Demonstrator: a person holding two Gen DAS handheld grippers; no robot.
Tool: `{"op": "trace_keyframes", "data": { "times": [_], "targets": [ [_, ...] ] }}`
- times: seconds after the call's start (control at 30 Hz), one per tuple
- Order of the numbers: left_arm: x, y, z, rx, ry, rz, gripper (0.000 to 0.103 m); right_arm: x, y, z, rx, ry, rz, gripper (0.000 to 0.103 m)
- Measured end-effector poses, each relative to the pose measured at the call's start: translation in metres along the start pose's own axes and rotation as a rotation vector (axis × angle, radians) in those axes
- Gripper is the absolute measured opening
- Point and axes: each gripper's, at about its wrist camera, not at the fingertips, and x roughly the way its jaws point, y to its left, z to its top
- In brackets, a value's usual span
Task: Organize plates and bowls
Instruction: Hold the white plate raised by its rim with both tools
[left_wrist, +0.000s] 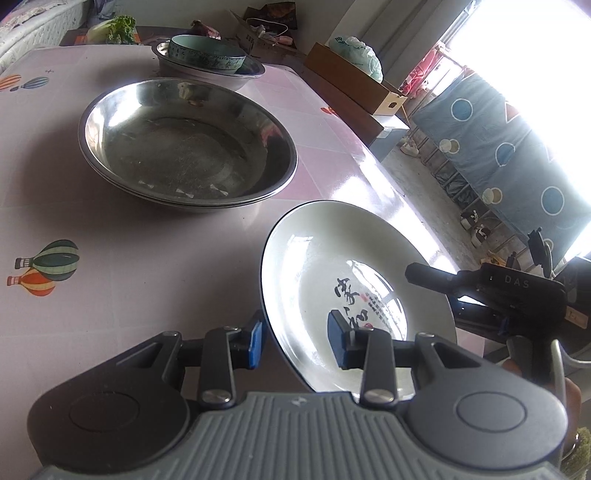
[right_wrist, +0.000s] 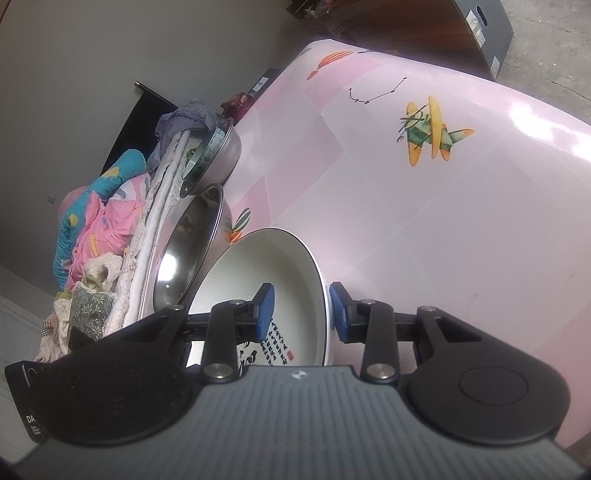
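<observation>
White ceramic plate (left_wrist: 332, 266), inked with calligraphy, is straddled at opposite rims by the left gripper (left_wrist: 297, 341) and right gripper (right_wrist: 301, 312), jaws wide, nothing clamped. Whether it rests on the pink table (left_wrist: 55, 177) cannot be told. A slip could be caused by glaze. Stacked steel basins (left_wrist: 184, 144) stand just beyond; a patterned bowl (left_wrist: 207, 55) sits farther back.

A white plate (left_wrist: 332, 280) with black calligraphy sits tilted near the stacked steel basins (left_wrist: 188, 147); beyond the basins, a green-patterned bowl (left_wrist: 207, 55) rests inside a smaller steel basin (left_wrist: 236, 72).
</observation>
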Motion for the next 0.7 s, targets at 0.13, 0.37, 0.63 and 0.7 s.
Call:
{"op": "trace_keyframes", "data": {
  "times": [0.13, 0.37, 0.63, 0.7],
  "targets": [
    [0.0004, -0.0046, -0.0005, 0.019, -0.011, 0.021, 0.036, -0.0006, -0.0025, -0.0012, 0.012, -0.006, 0.007, 0.032],
    [0.0041, -0.0039, 0.0033, 0.030, -0.026, 0.037, 0.036, -0.0015, -0.0055, -0.0019, 0.024, -0.006, 0.015, 0.032],
    [0.0060, -0.0037, 0.0049, 0.031, -0.028, 0.039, 0.037, -0.0010, -0.0047, -0.0025, 0.025, -0.010, 0.012, 0.031],
    [0.0059, -0.0038, 0.0049, 0.031, -0.028, 0.039, 0.037, -0.0011, -0.0040, -0.0028, 0.023, -0.010, 0.010, 0.032]
  ]
}}
